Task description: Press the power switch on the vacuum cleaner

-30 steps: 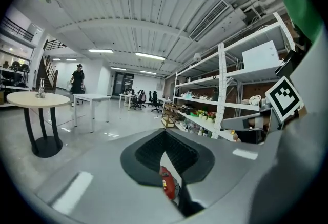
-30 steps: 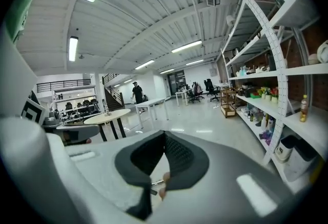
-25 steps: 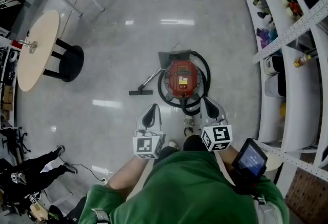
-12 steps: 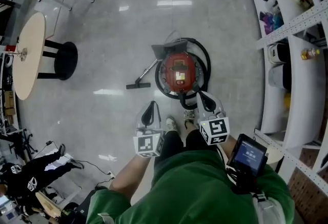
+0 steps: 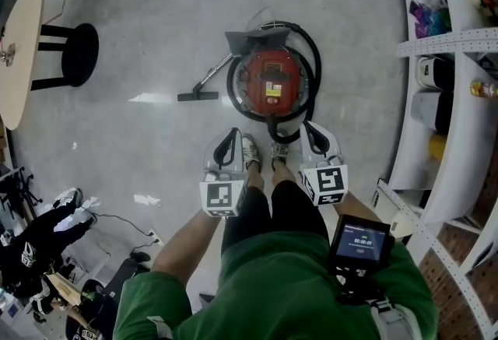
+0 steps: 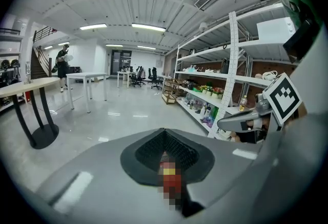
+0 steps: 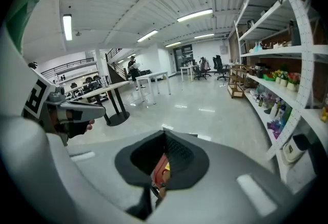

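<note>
Hovering near one red vacuum cleaner (image 5: 271, 85): left claw (image 5: 234, 133), right claw (image 5: 306, 128), both closed.

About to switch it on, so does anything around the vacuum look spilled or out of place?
Nothing stands out. The vacuum cleaner sits upright on the floor, hose looped around it, wand lying to its left; no spill shows.

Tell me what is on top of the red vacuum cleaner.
A yellow-and-white label sits on the red top of the vacuum cleaner; a black hose loops around it. No switch can be made out. The floor beneath is covered.
</note>
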Motion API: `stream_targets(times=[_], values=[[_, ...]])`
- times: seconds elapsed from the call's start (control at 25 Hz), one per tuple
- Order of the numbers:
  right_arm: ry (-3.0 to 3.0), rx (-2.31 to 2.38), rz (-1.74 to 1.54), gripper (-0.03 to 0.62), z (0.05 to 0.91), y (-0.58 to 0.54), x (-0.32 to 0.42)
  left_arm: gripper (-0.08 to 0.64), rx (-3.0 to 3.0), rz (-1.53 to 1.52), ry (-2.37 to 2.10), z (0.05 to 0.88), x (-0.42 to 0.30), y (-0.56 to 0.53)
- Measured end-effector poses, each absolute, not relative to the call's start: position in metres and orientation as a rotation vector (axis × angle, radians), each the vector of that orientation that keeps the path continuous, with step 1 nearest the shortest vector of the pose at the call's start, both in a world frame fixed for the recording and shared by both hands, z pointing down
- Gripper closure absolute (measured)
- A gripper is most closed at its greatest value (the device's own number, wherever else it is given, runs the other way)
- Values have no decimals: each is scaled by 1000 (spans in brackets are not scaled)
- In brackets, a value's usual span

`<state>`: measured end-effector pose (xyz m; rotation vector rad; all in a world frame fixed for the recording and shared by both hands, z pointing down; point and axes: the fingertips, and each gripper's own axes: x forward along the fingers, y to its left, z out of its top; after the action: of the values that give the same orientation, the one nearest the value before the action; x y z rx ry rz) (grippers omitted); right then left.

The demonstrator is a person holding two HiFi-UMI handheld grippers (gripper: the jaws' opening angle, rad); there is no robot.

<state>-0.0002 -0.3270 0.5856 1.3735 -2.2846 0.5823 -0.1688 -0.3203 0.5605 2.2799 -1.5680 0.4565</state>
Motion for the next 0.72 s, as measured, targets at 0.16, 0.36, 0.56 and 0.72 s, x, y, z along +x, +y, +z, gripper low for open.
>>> stream_targets(times=[0.16, 0.36, 0.56, 0.72], values=[[-2253, 1352, 619, 592, 617, -332, -4, 552, 2244, 491, -1543, 589, -173, -326], [-2226, 1326, 651, 592, 658, -337, -8, 552, 2229, 522, -1517, 630, -174, -334], [-2196, 1285, 685, 592, 703, -340, -16, 552, 2205, 573, -1474, 673, -176, -336], [-2176, 1266, 698, 592, 734, -348, -20, 552, 2171, 585, -1459, 703, -179, -340]])
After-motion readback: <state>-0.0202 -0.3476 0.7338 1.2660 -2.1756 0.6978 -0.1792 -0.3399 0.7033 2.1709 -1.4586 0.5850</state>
